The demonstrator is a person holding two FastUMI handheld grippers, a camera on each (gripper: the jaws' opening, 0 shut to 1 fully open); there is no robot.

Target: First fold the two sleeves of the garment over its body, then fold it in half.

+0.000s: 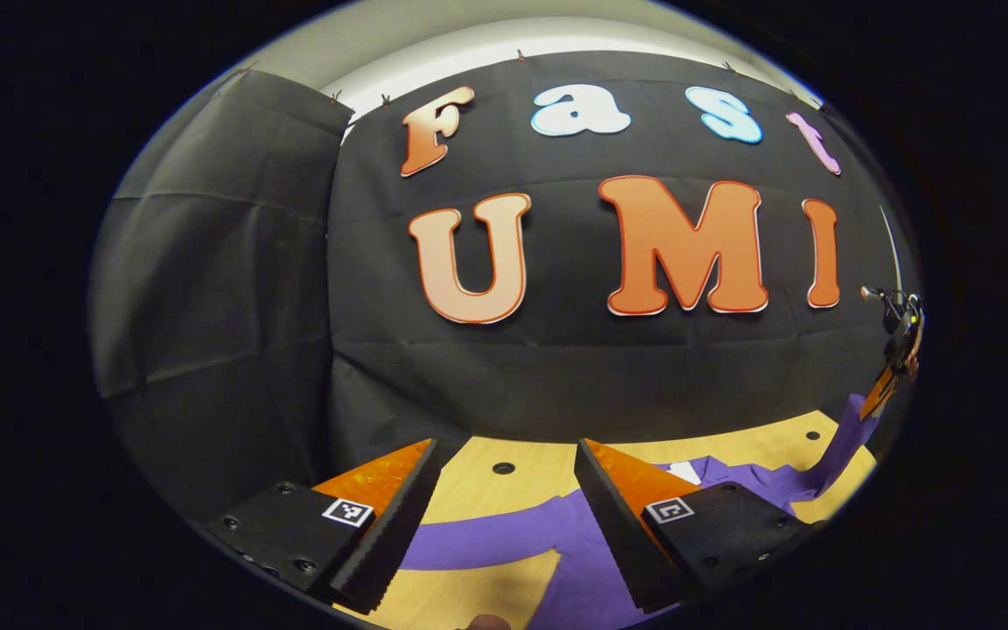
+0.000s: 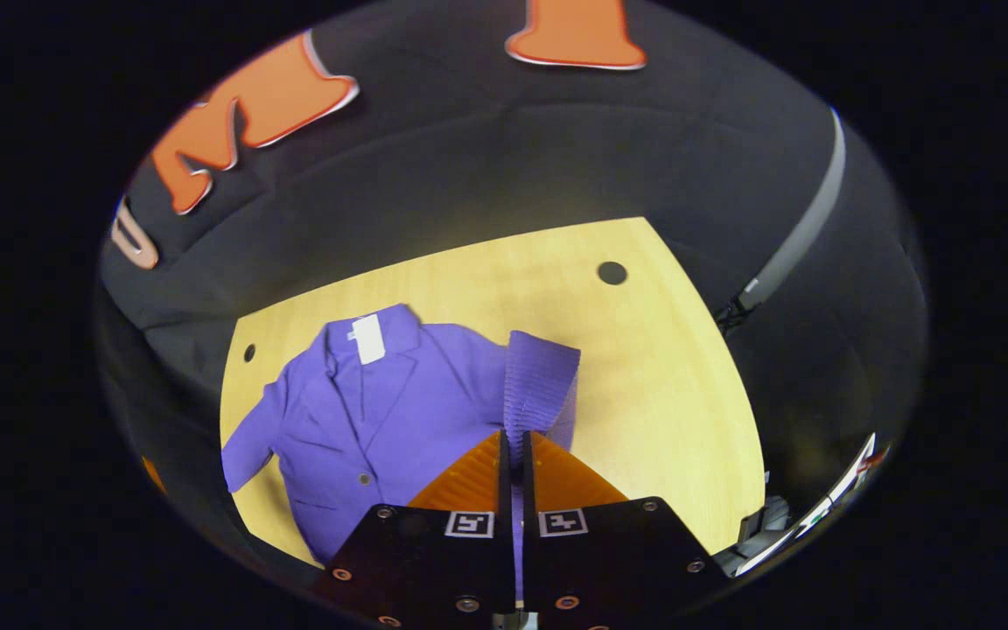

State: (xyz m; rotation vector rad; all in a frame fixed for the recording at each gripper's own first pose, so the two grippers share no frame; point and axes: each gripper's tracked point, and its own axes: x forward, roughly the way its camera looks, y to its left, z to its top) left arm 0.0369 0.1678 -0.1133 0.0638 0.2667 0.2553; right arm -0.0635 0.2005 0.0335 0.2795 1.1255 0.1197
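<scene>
Purple jacket (image 2: pixel 381 411) lies front-up on the pale wooden table (image 2: pixel 644 367), collar toward the booth wall, a white tag (image 2: pixel 368 339) at the neck. The right gripper (image 2: pixel 514 464) has its jaws closed on 1 sleeve (image 2: pixel 539 385), the ribbed cuff standing up between them, lifted clear of the table. The other sleeve (image 2: pixel 246 446) is spread out to the far side, unfolded, so I judge this to be the 1st of the 2 sleeve folds.

To do it well, carry the cuff across the chest toward the lapels, keep the cloth lightly taut so the fold line falls along the shoulder seam, then lower it flat before letting go; dragging could bunch the body.

The right gripper is held high and tilted down over the jacket. The left gripper (image 1: pixel 504 516) sits low near the table edge, pointed level at the wall, jaws wide apart and holding nothing, with purple fabric (image 1: pixel 486 538) beneath them.
</scene>
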